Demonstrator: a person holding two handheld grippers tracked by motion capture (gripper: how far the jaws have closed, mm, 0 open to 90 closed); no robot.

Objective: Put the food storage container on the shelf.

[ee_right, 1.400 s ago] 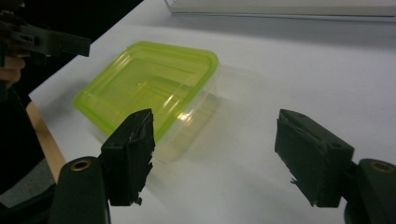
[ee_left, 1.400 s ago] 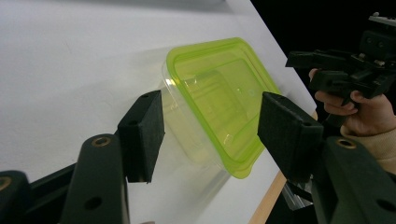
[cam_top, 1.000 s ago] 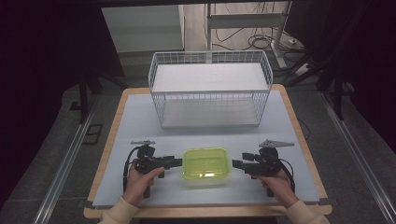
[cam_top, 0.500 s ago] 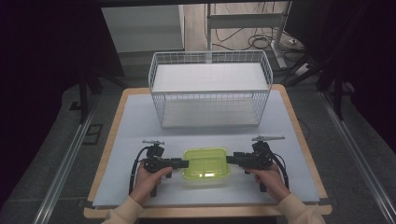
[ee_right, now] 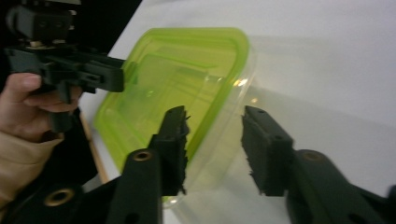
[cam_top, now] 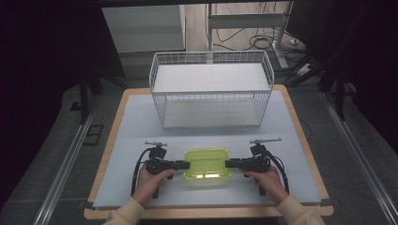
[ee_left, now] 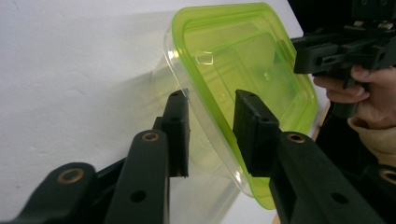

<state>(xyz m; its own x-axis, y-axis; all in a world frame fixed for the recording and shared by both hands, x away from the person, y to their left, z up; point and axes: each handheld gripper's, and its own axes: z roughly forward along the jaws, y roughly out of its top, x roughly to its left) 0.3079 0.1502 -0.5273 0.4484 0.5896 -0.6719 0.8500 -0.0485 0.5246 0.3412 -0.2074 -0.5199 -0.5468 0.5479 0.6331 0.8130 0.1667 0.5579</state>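
On the near part of the white-topped table (cam_top: 141,126), a clear food container with a lime-green lid (cam_top: 207,165) lies flat between the two tools, with a white wire basket (cam_top: 211,91) well behind it toward the far edge.

At the left, the left hand-held gripper (cam_top: 184,165) lies level and points rightward at the container's left short end. Seen along its own jaws, the left hand-held gripper (ee_left: 210,123) straddles that end: one black jaw stands on the underside by the clear wall, the other over the green lid, with the rim running between them. Its jaws have just been closing, and the pad over the lid looks to be at the lid's surface, while a narrow gap seems to remain at the other pad; a firm clamp on the container cannot be told.

In the middle, the container rests on the table, its long sides running left to right.

At the right, the right hand-held gripper (cam_top: 231,163) points leftward at the opposite short end. In its own view the right hand-held gripper (ee_right: 215,140) has the rim between its jaws too; one jaw sits over the lid and the other stands clear of the transparent wall, so this grip is not yet tight. Its jaws have just been closing as well.
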